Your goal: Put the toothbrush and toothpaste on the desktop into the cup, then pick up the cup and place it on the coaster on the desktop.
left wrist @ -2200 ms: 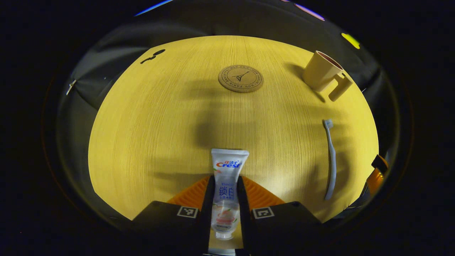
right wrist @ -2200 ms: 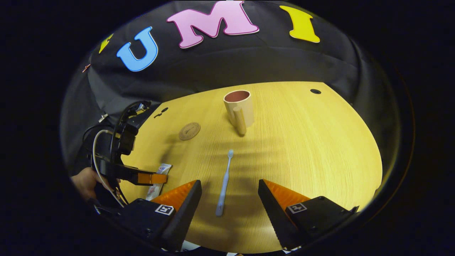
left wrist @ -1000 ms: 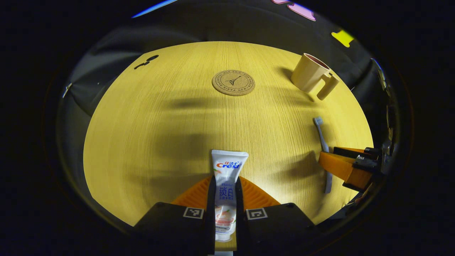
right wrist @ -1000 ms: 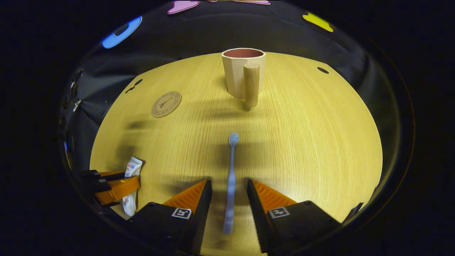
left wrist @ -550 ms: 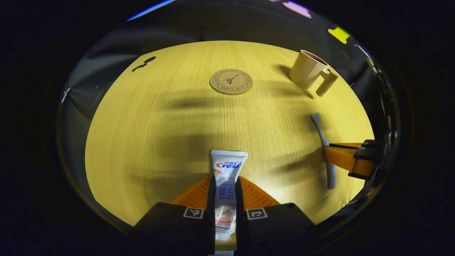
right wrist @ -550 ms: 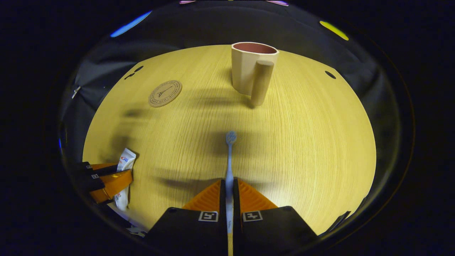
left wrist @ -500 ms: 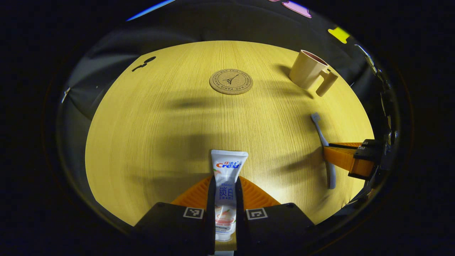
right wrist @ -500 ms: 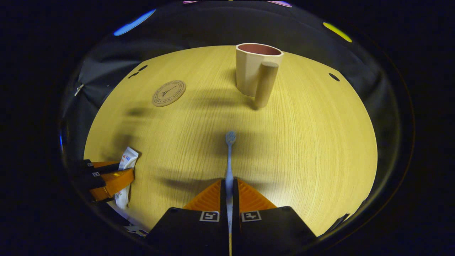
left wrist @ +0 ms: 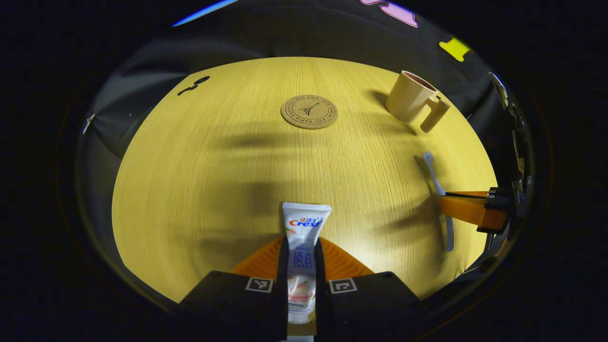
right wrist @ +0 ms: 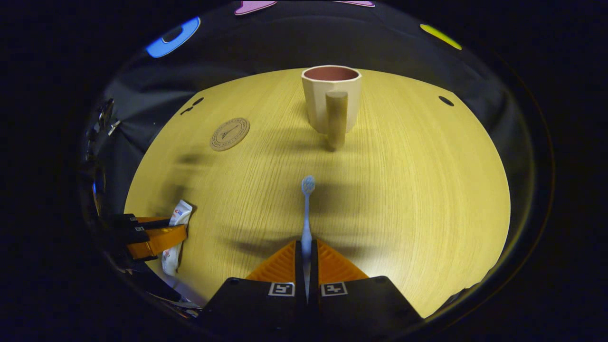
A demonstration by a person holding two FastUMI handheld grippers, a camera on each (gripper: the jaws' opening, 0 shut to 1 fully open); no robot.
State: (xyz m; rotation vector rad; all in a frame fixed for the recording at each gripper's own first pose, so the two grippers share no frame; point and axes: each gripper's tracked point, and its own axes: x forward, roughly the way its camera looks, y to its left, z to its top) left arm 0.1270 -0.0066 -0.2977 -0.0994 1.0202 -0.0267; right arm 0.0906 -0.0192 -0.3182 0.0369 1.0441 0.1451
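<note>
Yellow wood-grain desktop (left wrist: 199, 171) is carrying the full set: one toothpaste, one toothbrush, one cup, one coaster, plus my two grippers.

In the left gripper view, my left gripper (left wrist: 301, 256) is clamping the toothpaste (left wrist: 304, 237); both fingers are pressing on its sides. The tube's long axis is running straight away from me, flat crimped end pointing forward toward the coaster (left wrist: 308, 112), cap end back between my fingers. I cannot tell whether the tube is touching the wood.

In the right gripper view, my right gripper (right wrist: 307, 251) is closing tight on the toothbrush (right wrist: 307, 213) handle, both fingers against it. The brush's long axis is also running straight ahead, bristle head pointing forward toward the cup (right wrist: 331, 97). A shadow is lying on the wood beside the head.

The cup is standing upright on the desktop (right wrist: 418, 190), opening up, handle facing me, well apart from the brush head. The coaster (right wrist: 230, 134) is lying flat to the cup's left, apart from it. The left gripper (right wrist: 161, 235) with the toothpaste (right wrist: 175, 228) is showing at the near left edge.
</note>
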